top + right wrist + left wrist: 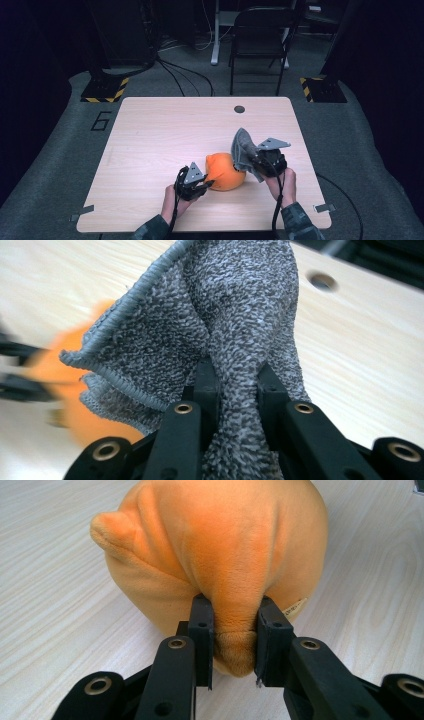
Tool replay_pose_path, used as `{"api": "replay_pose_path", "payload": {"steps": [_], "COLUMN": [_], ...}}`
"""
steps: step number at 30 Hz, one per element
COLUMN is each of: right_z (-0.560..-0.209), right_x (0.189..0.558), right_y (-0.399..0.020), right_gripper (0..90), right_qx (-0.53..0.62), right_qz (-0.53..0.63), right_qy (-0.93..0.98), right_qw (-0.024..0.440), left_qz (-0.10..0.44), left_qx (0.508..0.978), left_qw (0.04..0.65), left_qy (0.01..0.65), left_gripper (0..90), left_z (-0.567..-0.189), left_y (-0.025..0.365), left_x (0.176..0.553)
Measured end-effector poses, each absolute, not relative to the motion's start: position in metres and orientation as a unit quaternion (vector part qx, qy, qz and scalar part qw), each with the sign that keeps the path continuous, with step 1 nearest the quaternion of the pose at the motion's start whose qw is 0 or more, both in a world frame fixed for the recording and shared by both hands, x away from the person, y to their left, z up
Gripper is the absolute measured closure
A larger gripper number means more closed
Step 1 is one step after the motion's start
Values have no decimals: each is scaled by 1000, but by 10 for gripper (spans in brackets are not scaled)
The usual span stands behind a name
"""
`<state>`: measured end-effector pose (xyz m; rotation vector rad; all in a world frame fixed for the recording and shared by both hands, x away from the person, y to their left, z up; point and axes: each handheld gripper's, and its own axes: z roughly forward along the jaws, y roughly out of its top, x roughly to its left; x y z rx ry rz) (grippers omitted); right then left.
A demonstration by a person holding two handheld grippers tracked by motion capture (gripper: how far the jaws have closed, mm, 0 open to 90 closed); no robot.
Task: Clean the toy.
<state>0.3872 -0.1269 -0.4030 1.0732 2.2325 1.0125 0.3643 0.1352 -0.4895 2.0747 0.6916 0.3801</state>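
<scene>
My left gripper (pixel 234 642) pinches a fold of the orange plush (pixel 215 555), which rests on the table (pixel 150 145) near its front edge, right of the left hand (pixel 172 200). My right gripper (pixel 239 390) is clamped on the grey cloth (pixel 225 310), held clear of the tabletop just right of the plush. In the high view, the cloth (pixel 243 150) rises from the right gripper (pixel 260 160) and hangs beside the plush (pixel 226 171).

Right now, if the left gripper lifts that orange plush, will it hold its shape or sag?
Probably sags: the orange plush bunches into a fold where the left gripper pinches it. Likely light, being soft pile. Its rounded body may roll on the table if released.
</scene>
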Motion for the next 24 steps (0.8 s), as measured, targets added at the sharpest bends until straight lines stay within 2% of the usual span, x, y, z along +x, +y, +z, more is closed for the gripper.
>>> {"api": "replay_pose_path", "payload": {"steps": [4,11,14,18,24], "right_z": [-426,-439,-440,-442,-443], "right_x": [388,397,398,400,403], "right_y": [-96,-96,-98,-100,-101], "right_gripper": [774,780,780,780,780], "right_qx": [364,368,371,376,384], "right_qz": [324,322,320,323,326], "right_qy": [843,846,846,845,842], "right_qw": [226,212,209,203,195], "left_qz": [151,150,146,147,160], "left_qx": [840,838,838,835,837], "left_qw": [441,446,449,456,453], "left_qy": [278,276,275,270,262], "left_gripper": [723,676,600,445,302], "left_z": [-490,-492,-491,-490,-492], "left_y": [135,136,137,140,151], "left_x": [364,367,367,368,370]}}
